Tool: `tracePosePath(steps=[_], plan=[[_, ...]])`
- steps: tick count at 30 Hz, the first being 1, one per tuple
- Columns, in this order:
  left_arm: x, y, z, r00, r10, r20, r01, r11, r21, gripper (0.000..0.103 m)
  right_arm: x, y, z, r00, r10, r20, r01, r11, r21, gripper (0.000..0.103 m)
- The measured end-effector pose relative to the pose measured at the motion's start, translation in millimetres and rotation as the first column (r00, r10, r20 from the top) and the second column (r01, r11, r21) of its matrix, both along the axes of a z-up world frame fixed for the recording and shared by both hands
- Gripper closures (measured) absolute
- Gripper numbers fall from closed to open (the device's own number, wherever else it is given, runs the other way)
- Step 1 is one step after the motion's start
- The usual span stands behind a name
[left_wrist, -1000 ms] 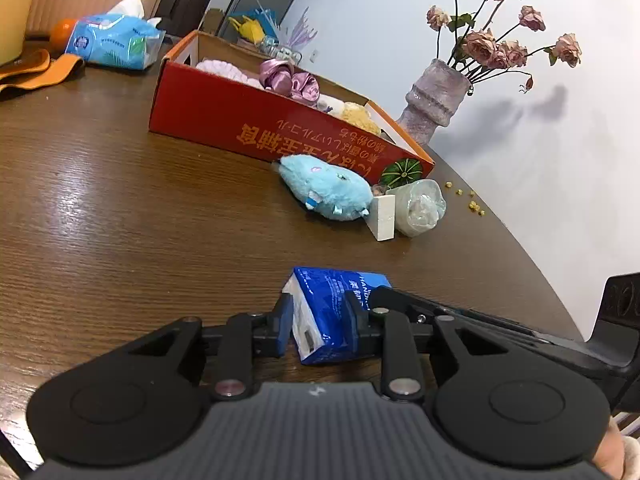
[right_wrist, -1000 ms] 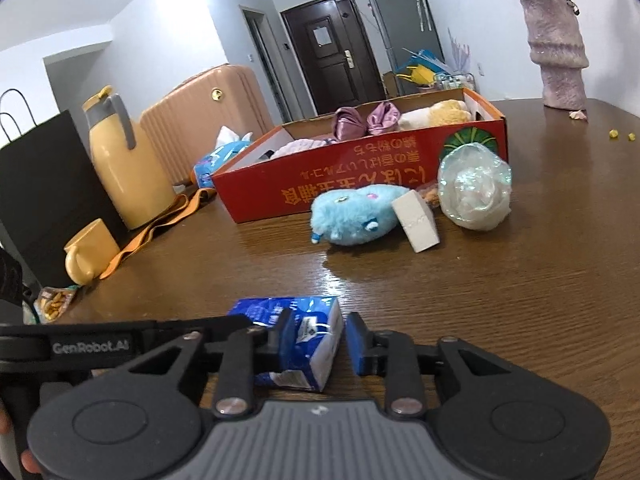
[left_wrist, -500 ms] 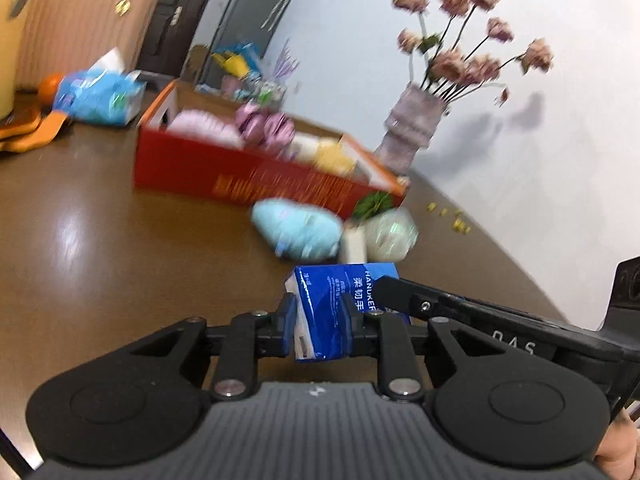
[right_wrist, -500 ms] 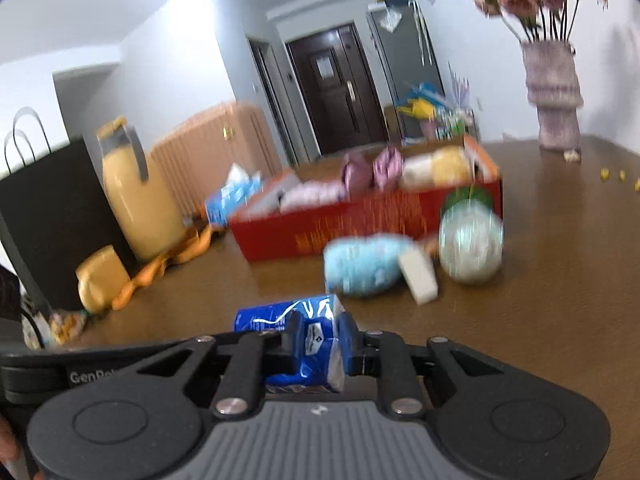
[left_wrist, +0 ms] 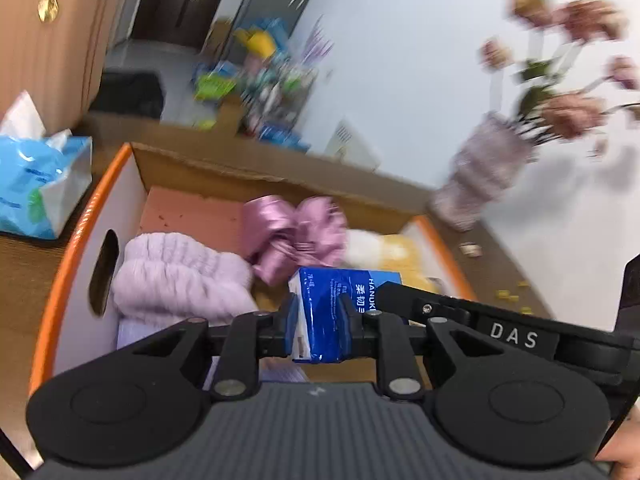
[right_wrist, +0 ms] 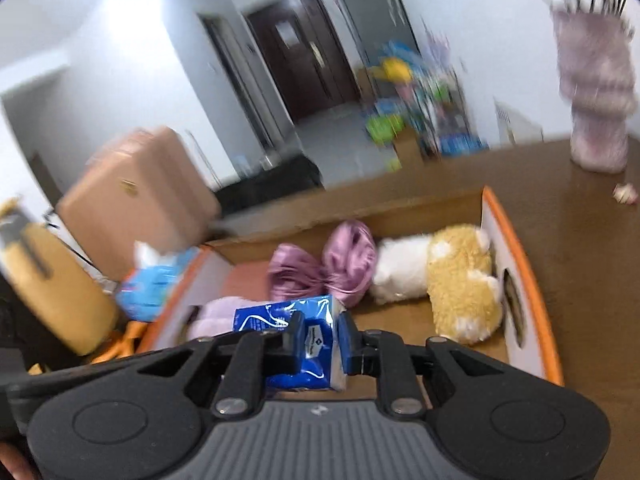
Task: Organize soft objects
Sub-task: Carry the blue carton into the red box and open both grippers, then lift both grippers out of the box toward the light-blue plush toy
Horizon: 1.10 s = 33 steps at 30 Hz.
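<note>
A blue tissue pack [left_wrist: 336, 300] hangs in the air over the open cardboard box [left_wrist: 76, 248]. My left gripper [left_wrist: 320, 320] is shut on one end of it. My right gripper [right_wrist: 320, 336] is shut on the other end of the pack [right_wrist: 280, 316], and one of its fingers [left_wrist: 404, 296] reaches in from the right in the left wrist view. Below, inside the box [right_wrist: 532, 264], lie a lilac fluffy item [left_wrist: 176, 280], a pink satin bow [left_wrist: 296, 232] and a yellow-and-white plush toy [right_wrist: 448, 276]. The box floor under the pack is hidden by the grippers.
A pale vase of dried roses [left_wrist: 480, 184] stands on the brown table right of the box. A light-blue tissue bag [left_wrist: 36, 184] lies left of it, with a yellow jug [right_wrist: 52, 288] farther left. A tan suitcase [left_wrist: 48, 40] stands beyond the table.
Both grippers have lifted the blue tissue pack off the table and carried it forward over the box. The blue plush, white block and clear ball have left view.
</note>
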State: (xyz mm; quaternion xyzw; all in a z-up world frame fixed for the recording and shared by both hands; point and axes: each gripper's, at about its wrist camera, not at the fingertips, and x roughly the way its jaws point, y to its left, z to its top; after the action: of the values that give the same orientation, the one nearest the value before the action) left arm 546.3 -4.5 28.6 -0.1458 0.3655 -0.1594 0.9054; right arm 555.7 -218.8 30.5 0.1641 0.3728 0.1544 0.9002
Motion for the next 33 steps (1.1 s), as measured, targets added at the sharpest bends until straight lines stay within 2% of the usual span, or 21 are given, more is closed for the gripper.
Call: tracePosePath(steps=[3,5,8,11,14,18,19,21,24,26,28,33], plan=[[23,-5,-17,0.999,0.022,-0.041,-0.019,0.997,0.074,0.081,39,4,-24,0.994,-0.009,-0.108,0.011,1.0,0.021,0.081],[24,-9,-23,1.0,-0.008,-0.028,0.011,0.993,0.114,0.081,53,8,-36,0.985,-0.032,-0.172,0.034,0.999,0.01,0.081],[16,-7,-24,1.0,-0.017,0.016,0.015,0.992,0.122,0.08,56,11,-45,0.984,-0.022,-0.175,0.029,0.999,0.041,0.074],[10,-3,-19,1.0,-0.004,0.031,-0.001,0.99,0.138,0.075,53,12,-42,0.984,-0.018,-0.177,0.026,0.999,0.04,0.073],[4,6,2,0.998,0.014,0.068,-0.023,0.989,0.146,0.072,41,9,-21,0.991,-0.028,-0.134,0.031,0.999,0.023,0.069],[-24,20,33,0.988,0.055,0.145,-0.08,0.982,0.173,0.057,16,-7,23,0.998,-0.049,-0.044,0.049,0.999,-0.003,0.063],[-32,21,39,0.984,0.065,0.166,-0.099,0.973,0.207,0.057,7,-12,33,0.999,-0.052,-0.017,0.051,0.999,-0.008,0.061],[-52,24,48,0.976,0.075,0.206,-0.128,0.957,0.261,0.057,-17,-23,51,0.998,-0.048,0.046,0.049,0.999,-0.006,0.051],[-81,30,65,0.966,0.093,0.243,-0.16,0.95,0.27,0.055,-55,-33,74,0.992,-0.039,0.122,0.044,0.998,-0.041,0.048],[-101,32,78,0.956,0.099,0.277,-0.178,0.944,0.278,0.049,-74,-37,87,0.987,-0.032,0.159,0.043,0.997,-0.069,0.048],[-118,32,90,0.947,0.097,0.307,-0.186,0.943,0.277,0.037,-94,-39,100,0.979,-0.016,0.201,0.037,0.995,-0.098,0.047],[-151,29,106,0.926,0.116,0.36,-0.224,0.934,0.276,0.025,-126,-40,120,0.964,0.0,0.264,0.032,0.993,-0.114,0.042]])
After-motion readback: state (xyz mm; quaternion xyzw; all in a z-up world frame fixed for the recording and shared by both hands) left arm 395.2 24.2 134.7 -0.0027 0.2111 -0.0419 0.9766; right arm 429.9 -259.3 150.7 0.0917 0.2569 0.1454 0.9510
